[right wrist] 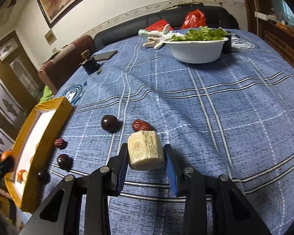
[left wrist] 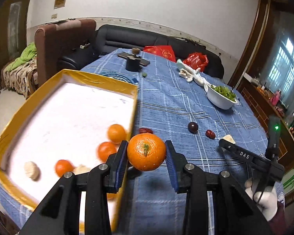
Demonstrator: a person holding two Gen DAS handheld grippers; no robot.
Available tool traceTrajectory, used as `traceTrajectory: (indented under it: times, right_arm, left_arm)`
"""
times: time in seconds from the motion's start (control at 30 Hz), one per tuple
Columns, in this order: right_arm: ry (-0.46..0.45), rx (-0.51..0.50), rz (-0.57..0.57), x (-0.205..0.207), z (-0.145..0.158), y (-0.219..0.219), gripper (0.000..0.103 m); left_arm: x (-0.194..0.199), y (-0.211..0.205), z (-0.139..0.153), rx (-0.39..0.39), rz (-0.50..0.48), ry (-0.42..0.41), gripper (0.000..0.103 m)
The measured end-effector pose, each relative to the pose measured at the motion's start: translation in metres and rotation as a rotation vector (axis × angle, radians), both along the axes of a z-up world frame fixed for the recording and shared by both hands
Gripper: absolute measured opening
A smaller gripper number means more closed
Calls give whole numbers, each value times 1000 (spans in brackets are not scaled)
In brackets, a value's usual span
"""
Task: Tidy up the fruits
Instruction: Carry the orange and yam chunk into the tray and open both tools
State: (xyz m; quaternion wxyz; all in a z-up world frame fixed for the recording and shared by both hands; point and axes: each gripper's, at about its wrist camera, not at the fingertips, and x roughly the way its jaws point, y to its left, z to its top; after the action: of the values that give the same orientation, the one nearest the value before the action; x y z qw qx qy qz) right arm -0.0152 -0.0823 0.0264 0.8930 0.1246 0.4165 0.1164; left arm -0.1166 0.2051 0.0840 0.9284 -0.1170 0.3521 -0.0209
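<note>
My left gripper (left wrist: pixel 146 144) is shut on an orange mandarin (left wrist: pixel 146 152), held above the blue cloth just right of the gold box (left wrist: pixel 100 79). The box's white floor holds three mandarins (left wrist: pixel 116 133) and two pale chunks (left wrist: pixel 31 170). My right gripper (right wrist: pixel 146 147) is shut on a pale fibrous chunk (right wrist: pixel 146 149), low over the cloth. A dark plum (right wrist: pixel 108 123) and a red date (right wrist: pixel 142 125) lie just beyond it. Another date (right wrist: pixel 59 143) and two more plums (right wrist: pixel 64 161) rest along the gold box (right wrist: pixel 49 121).
A white bowl of greens (right wrist: pixel 198 49) stands at the far right of the table. A black cylinder (left wrist: pixel 133 62), a phone and white gloves (left wrist: pixel 192 74) lie at the far end. Red bags sit on a dark sofa behind the table.
</note>
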Motion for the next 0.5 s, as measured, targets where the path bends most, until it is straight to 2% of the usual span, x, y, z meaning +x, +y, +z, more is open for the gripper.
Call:
traceTrajectory:
  times: [0.1,0.2,0.33,0.5]
  right_arm:
    - [-5,-6,-9,-8,6,1,39]
    - [-1,15,33,-20,16,13,39]
    - [-23,-13,142,-29,36,55,40]
    - [-41,-12,286,-32,59,119,40]
  left_arm:
    - [-12,27,6,23,28,-13,36]
    - [-16,60,10,50,75,-11,36]
    - [-14,103,13,54,134,6,36]
    - [-5,133,8,82,182,26,36]
